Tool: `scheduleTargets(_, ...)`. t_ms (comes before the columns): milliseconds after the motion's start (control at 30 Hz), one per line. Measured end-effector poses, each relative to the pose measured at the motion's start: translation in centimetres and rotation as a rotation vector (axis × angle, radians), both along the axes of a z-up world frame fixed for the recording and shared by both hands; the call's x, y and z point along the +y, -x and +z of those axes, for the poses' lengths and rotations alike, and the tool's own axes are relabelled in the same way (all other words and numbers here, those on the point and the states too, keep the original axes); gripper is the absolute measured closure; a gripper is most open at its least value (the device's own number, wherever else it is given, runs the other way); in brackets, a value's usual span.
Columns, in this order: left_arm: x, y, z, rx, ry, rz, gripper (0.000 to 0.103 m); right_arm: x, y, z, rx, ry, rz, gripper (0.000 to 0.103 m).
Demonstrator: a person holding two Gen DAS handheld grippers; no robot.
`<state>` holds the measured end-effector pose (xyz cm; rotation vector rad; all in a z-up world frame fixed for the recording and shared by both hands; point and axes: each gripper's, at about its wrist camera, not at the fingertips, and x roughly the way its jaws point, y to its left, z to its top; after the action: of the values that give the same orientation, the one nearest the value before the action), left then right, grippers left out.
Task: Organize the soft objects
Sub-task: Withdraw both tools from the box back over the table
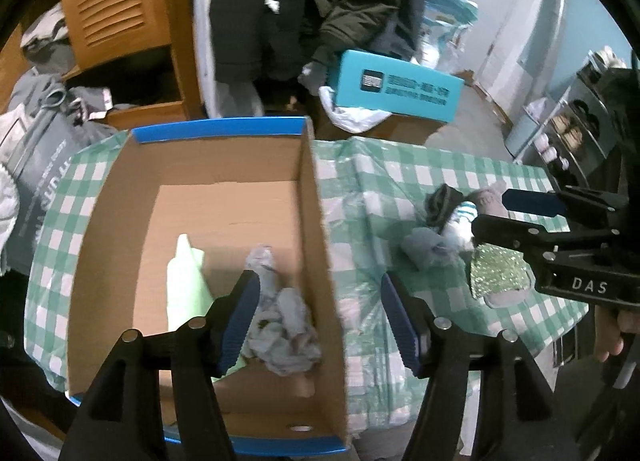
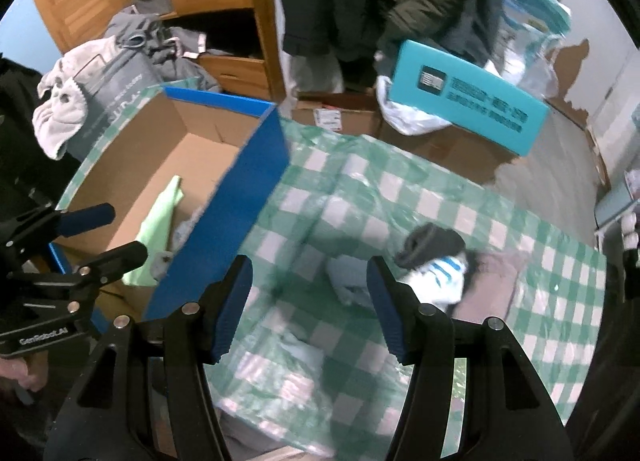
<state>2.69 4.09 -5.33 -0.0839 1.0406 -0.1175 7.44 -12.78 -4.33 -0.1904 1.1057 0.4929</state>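
Observation:
An open cardboard box (image 1: 316,197) with blue edges stands on the green checked tablecloth (image 1: 400,181). Inside it lie a crumpled grey cloth (image 1: 286,325) and a pale green cloth (image 1: 184,285). My left gripper (image 1: 320,313) hovers open astride the box's right wall, nothing between its pads. To the right lies a pile: a grey sock (image 1: 424,249), a dark sock (image 2: 432,245), a white striped sock (image 2: 444,277), a pinkish cloth (image 2: 492,285) and a glittery green piece (image 1: 496,273). My right gripper (image 2: 310,301) is open over the tablecloth, just left of the pile, holding nothing.
A teal carton (image 2: 468,101) rests on brown boxes beyond the table. Dark coats (image 1: 320,1) hang behind, next to a wooden louvred cabinet (image 1: 112,1). A grey bag (image 1: 36,165) stands at the left, and a shoe rack (image 1: 568,129) at the far right.

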Motion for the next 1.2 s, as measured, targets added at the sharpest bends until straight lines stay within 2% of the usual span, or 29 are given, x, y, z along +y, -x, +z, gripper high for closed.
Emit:
scheduleTargets(633, -8.4, -0.7, -2.6, 0.071, -0.037, -0.137, 0.036, -9.4, 0.4, -2.6, 0.038, 0.003, -0.162, 0.044)
scheduleTargets(800, -9.6, -0.9, -3.4, 0.093, -0.026, -0.157, 0.031, -11.5, 0.4, -3.3, 0.043, 0.012, -0.196, 0.044)
scheduleTargets(1200, -11.7, -2.0, -6.3, 0.169, -0.016, -0.186, 0.03, -14.9, -0.3, -6.7, 0.106, 0.042, -0.272, 0.043)
